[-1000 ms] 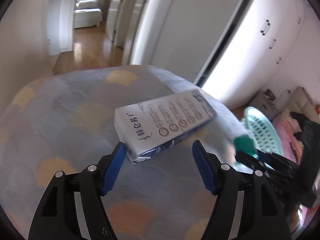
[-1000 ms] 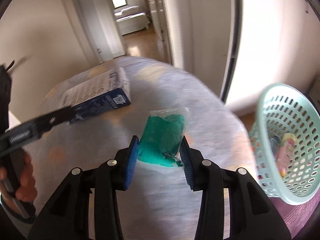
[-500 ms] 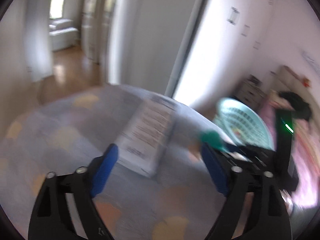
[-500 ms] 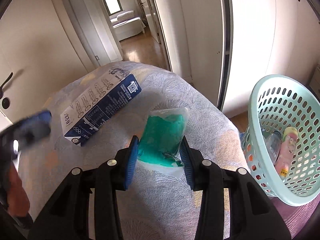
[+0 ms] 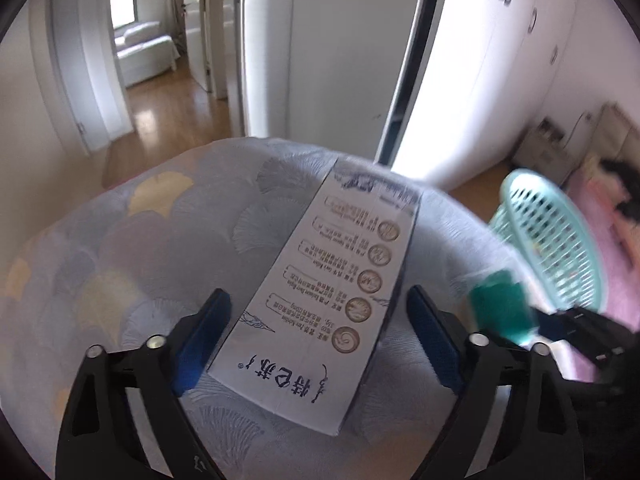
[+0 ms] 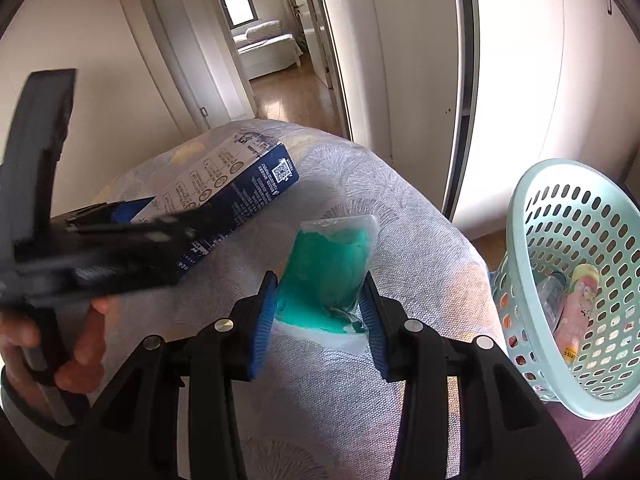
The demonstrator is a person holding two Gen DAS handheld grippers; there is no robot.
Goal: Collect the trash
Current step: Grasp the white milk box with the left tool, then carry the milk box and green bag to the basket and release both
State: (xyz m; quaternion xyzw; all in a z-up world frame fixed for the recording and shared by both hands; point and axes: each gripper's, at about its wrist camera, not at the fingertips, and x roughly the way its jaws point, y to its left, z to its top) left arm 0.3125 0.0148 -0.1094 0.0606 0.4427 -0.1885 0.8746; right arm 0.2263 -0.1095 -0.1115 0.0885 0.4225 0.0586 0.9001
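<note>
A white and blue milk carton (image 5: 332, 304) lies flat on the patterned bedspread (image 5: 120, 264). My left gripper (image 5: 316, 340) is open, and its blue pads straddle the near end of the carton without touching it. The carton also shows in the right wrist view (image 6: 236, 188), partly behind the left gripper's body. My right gripper (image 6: 320, 316) is shut on a clear bag of green material (image 6: 328, 272) and holds it above the bed. That bag shows blurred in the left wrist view (image 5: 498, 308).
A mint green perforated basket (image 6: 560, 240) stands off the bed's right edge, with a pink bottle (image 6: 576, 308) and other items inside. It shows in the left wrist view (image 5: 548, 240). White wardrobe doors (image 6: 420, 80) and an open doorway lie beyond the bed.
My left gripper has swung right and come down so its open pads now straddle the carton's near end. My right gripper still holds the green bag and has barely moved.
</note>
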